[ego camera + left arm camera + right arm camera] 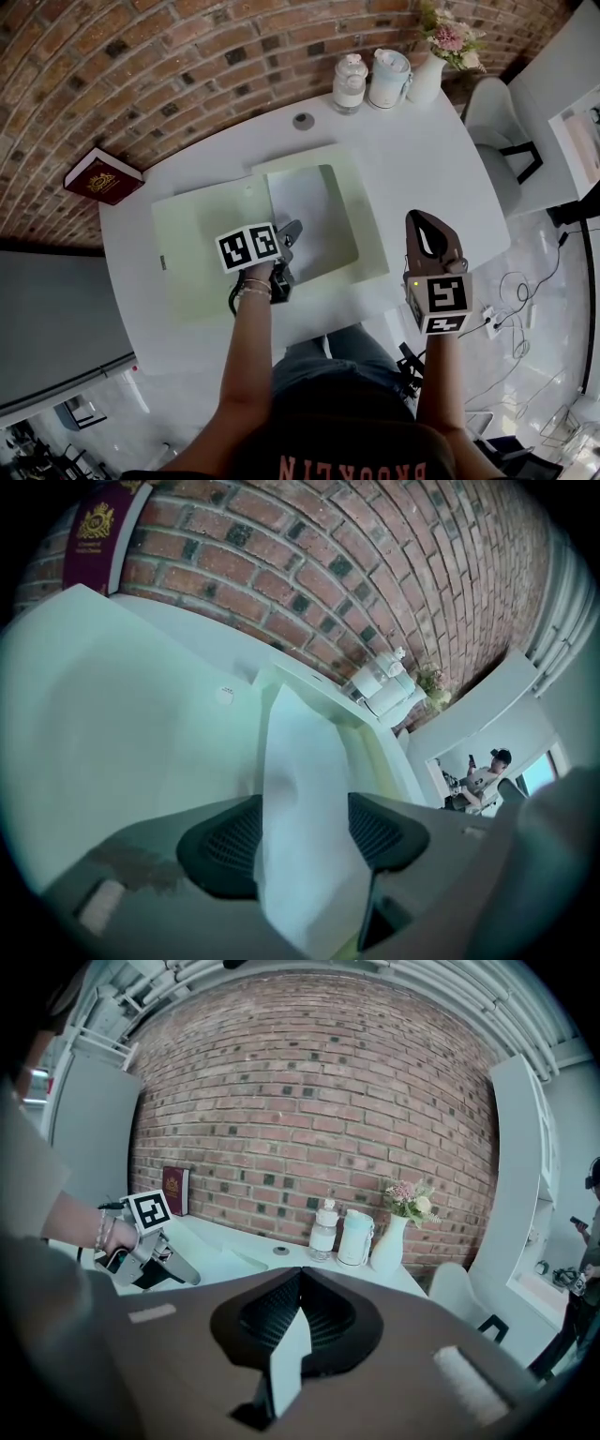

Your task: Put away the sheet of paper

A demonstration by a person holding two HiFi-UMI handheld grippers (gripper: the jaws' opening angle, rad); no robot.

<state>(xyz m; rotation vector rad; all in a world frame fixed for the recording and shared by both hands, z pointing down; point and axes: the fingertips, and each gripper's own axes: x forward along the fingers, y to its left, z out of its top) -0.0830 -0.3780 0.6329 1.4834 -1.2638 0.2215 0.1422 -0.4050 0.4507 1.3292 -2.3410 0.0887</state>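
A white sheet of paper [314, 220] lies on the right half of an open pale green folder [192, 258] on the white table [422, 159]. My left gripper [291, 231] sits at the sheet's near left edge. In the left gripper view the paper [300, 780] rises between the two dark pads [225, 850], which stand wide apart and do not press on it; the left gripper [302, 841] is open. My right gripper [427, 223] hovers at the table's right front edge, away from the folder, shut and empty [300, 1279]. From the right gripper view the left gripper [176, 1273] shows at the left.
A dark red book [103, 176] lies at the table's far left corner. A glass jar [350, 82], a pale jug [388, 78] and a vase of flowers [433, 58] stand along the back edge by the brick wall. A small round disc [303, 120] lies behind the folder. A white chair [497, 122] and floor cables [511, 314] are at the right.
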